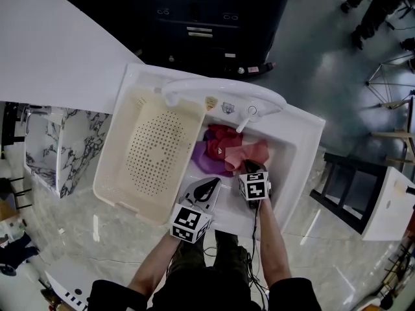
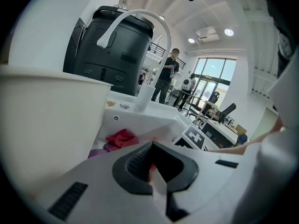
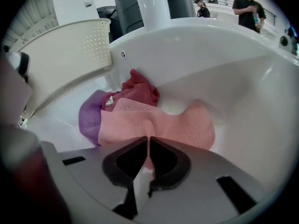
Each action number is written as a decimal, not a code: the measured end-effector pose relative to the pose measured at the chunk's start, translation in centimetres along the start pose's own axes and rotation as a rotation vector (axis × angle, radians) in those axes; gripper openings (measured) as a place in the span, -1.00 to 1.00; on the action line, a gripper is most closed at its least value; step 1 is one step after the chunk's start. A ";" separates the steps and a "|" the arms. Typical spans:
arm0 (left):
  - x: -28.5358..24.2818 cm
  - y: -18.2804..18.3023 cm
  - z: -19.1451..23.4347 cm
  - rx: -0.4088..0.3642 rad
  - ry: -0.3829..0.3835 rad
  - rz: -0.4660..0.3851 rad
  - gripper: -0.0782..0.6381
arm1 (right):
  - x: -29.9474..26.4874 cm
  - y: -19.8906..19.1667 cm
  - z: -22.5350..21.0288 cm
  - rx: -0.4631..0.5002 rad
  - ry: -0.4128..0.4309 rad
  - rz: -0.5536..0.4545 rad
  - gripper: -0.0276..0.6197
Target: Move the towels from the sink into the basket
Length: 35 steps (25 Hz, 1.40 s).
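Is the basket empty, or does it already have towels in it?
Empty: in the head view the basket shows a bare perforated bottom; the towels lie in the sink.

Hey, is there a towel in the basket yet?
No, the basket is empty in the head view; all the towels lie in the sink.

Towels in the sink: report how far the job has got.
Done: nothing; the basket is empty. In hand: the right tool is shut on the pink towel, which lies in the sink. Left to do: that towel plus the red towel and purple towel must go into the basket.
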<state>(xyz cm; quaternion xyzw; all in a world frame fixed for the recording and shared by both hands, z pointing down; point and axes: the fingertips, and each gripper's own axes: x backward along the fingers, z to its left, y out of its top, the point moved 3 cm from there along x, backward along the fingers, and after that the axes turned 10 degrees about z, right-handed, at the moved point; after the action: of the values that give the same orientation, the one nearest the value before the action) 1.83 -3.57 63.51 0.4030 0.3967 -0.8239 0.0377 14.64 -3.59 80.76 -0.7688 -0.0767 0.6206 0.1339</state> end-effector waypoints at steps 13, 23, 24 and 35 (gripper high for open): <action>1.3 0.8 -0.7 -0.031 0.006 -0.031 -0.77 | 4.4 2.1 0.3 -0.005 -0.017 -0.136 -0.81; 4.5 3.0 -2.7 -0.078 0.016 -0.099 -0.77 | 12.5 4.0 1.1 -0.017 -0.056 -0.322 -0.81; 4.9 3.3 -3.0 -0.082 0.017 -0.107 -0.77 | 13.6 4.3 1.3 -0.017 -0.059 -0.343 -0.81; 10.2 7.4 -6.0 -0.159 0.024 -0.234 -0.77 | 27.0 5.8 4.6 -0.007 -0.094 -0.634 -0.81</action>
<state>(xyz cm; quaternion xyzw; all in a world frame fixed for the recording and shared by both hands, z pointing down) 1.58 -1.88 49.67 0.3595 0.5055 -0.7837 -0.0319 15.77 -0.95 52.96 -0.6774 -0.3207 0.5827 0.3144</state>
